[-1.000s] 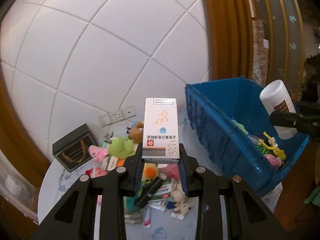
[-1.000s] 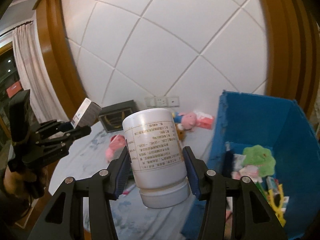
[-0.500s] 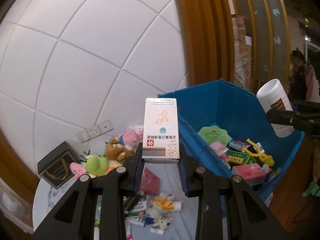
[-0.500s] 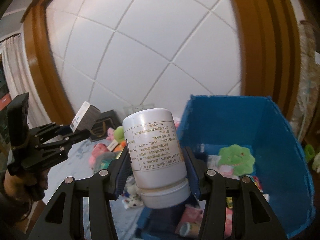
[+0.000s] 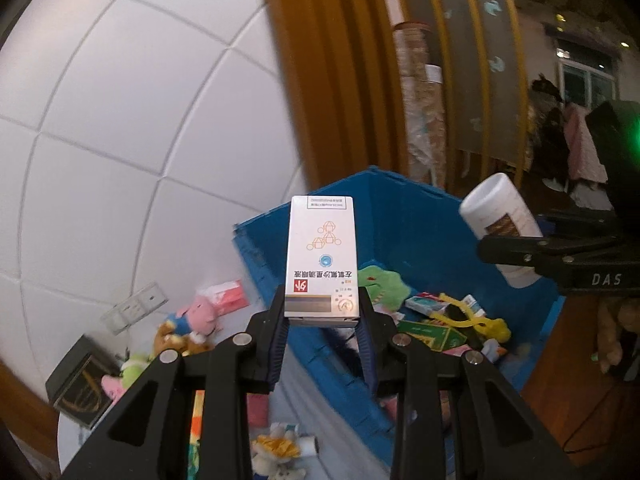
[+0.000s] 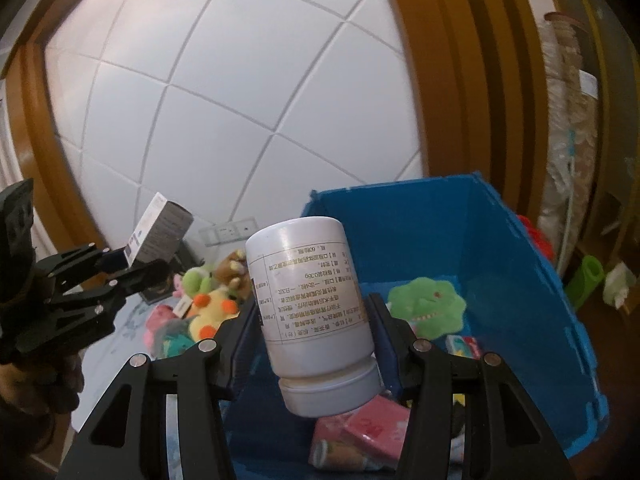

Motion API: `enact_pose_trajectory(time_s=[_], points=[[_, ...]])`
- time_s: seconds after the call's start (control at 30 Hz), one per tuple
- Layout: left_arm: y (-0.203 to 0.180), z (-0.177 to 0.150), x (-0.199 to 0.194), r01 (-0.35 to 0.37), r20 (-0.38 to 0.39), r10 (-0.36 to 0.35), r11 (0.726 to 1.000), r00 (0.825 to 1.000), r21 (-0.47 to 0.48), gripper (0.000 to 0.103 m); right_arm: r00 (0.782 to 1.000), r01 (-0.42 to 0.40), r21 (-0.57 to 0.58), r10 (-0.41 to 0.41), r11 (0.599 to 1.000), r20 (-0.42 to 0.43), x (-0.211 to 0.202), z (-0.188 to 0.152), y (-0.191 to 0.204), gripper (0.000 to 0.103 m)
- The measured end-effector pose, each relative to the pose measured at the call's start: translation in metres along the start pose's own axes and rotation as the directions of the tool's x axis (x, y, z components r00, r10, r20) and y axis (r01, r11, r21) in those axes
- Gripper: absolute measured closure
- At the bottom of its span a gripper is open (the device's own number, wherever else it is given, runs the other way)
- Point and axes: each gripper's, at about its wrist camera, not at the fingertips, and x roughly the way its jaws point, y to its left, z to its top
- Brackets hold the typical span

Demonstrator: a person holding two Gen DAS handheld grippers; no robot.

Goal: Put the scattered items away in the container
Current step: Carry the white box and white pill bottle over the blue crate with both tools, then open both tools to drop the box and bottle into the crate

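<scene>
Both grippers were loaded as we watched. Our left gripper [image 5: 322,320] was clamped tight on a white medicine box [image 5: 322,260], upright between the pads with its print upside down; our right gripper [image 6: 316,336] sat partly closed on a white pill bottle [image 6: 314,316], held cap-down, pads pressed to its sides.

Biggest thing on the scene was the blue plastic crate [image 6: 516,280], standing against the white tiled wall [image 6: 240,80]. We had the bottle above its near edge, and the box above the crate's left wall. Inside the crate we spotted a green plush [image 6: 426,306], a pink pack [image 6: 376,426] under the bottle, and a yellow slingshot-like toy [image 5: 472,320] among small cartons.

Left of the crate, on the pale tabletop [image 5: 304,408], we saw the leftovers: a black box with gold print [image 5: 80,390], a yellow duck plush [image 6: 210,312], a brown bear plush [image 6: 234,270] and a pink pig plush [image 5: 196,314].
</scene>
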Motion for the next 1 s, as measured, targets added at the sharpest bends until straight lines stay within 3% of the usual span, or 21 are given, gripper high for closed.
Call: enact_pose_trajectory(time_s=[0.5, 0.93, 0.97, 1.0], points=[[-0.052, 0.036, 0.051, 0.126, -0.006, -0.126, 0.99, 0.992, 0.065, 0.073, 0.995, 0.096, 0.074, -0.095, 0.993, -0.023, -0.007, -0.005, -0.065, 0.052], [-0.069, 0.056, 0.077, 0.194, -0.011, -0.194, 0.978, 0.981, 0.079, 0.073, 0.989, 0.146, 0.087, -0.144, 0.985, -0.028, -0.007, 0.001, -0.087, 0.051], [-0.068, 0.057, 0.079, 0.195, -0.014, -0.194, 0.978, 0.981, 0.068, 0.068, 0.989, 0.149, 0.079, -0.148, 0.986, -0.027, -0.006, 0.001, -0.087, 0.047], [-0.064, 0.056, 0.079, 0.171, -0.011, -0.17, 0.984, 0.985, 0.051, 0.059, 0.988, 0.152, 0.068, -0.151, 0.986, -0.025, -0.005, 0.001, -0.085, 0.027]])
